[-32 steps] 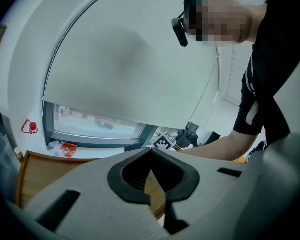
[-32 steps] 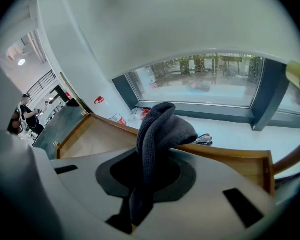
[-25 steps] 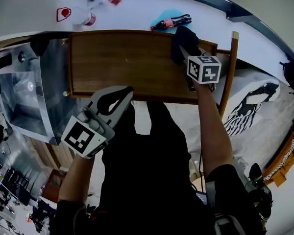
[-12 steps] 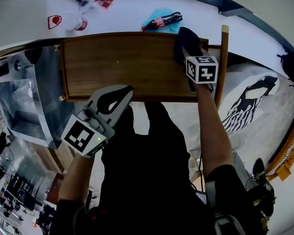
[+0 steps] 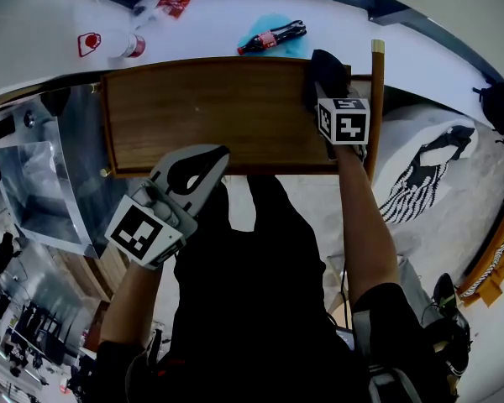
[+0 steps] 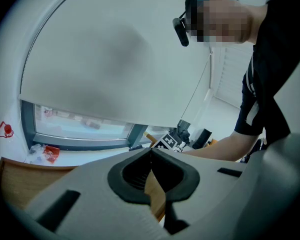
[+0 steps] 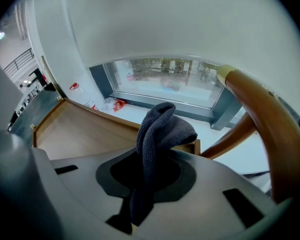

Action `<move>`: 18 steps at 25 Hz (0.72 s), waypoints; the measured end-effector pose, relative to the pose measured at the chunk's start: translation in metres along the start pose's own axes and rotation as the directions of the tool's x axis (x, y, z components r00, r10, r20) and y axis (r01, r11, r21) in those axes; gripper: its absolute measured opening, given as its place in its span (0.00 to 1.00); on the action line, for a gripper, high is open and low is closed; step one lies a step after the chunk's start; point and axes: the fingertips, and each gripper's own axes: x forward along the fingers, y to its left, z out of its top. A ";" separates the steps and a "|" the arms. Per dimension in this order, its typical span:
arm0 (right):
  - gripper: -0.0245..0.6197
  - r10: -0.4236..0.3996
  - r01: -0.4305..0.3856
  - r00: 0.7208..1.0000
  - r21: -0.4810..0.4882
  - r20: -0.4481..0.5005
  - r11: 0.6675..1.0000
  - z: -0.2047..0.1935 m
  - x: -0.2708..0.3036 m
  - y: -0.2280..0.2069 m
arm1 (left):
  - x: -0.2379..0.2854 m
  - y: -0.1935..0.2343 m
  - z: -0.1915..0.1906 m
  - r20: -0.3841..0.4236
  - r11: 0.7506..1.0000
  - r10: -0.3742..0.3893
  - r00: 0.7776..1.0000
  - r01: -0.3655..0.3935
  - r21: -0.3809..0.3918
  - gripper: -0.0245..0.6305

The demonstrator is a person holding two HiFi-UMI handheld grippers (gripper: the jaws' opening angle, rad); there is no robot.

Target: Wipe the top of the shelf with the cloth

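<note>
**Condition at this moment**

- The right gripper was clenched on the cloth. The dark cloth stood bunched above the jaws.
- In the head view, the cloth lay at the far right corner of the shelf, near its raised rim.
- The left gripper was closed with nothing between its jaws. It hung over the near edge of the shelf and did not brace it.

**Hazards (judgement)**

- Bunched cloth: only a small fold would likely meet the wood, so a stroke could leave strips unwiped.
- Drag: friction on the wood could pull the cloth out of the jaws, since they appeared to hold only a narrow part of it.
- Rim and post: the wooden post stood just beside the corner. A stroke begun there could snag the cloth or knock the right gripper.
- Overshoot: the bottle lay on the sill behind the shelf. A push past the back rim could strike it.

**Markings**

- The bottle bore a red label; its print was too small to read.
- A clear container showed a red emblem, unreadable.
- A red packet showed no readable writing.
</note>
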 end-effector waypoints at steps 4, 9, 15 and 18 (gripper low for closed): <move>0.13 -0.007 0.007 1.000 0.008 -0.001 1.000 -0.001 -0.003 0.000 | -0.005 0.001 0.002 0.002 1.000 0.001 1.000 -0.001 0.002 0.07; 0.13 -0.001 0.001 1.000 0.001 0.016 1.000 0.005 -0.011 0.012 | -0.019 0.006 0.002 0.016 1.000 0.003 1.000 -0.003 -0.012 0.07; 0.13 0.043 -0.042 0.998 -0.010 0.044 0.999 0.020 -0.018 0.052 | -0.050 0.016 0.002 0.032 1.000 0.019 0.999 -0.019 -0.007 0.07; 0.13 0.074 -0.073 0.996 -0.020 0.058 0.997 0.029 -0.019 0.083 | -0.074 0.027 0.001 0.039 0.999 0.041 0.998 -0.041 -0.004 0.07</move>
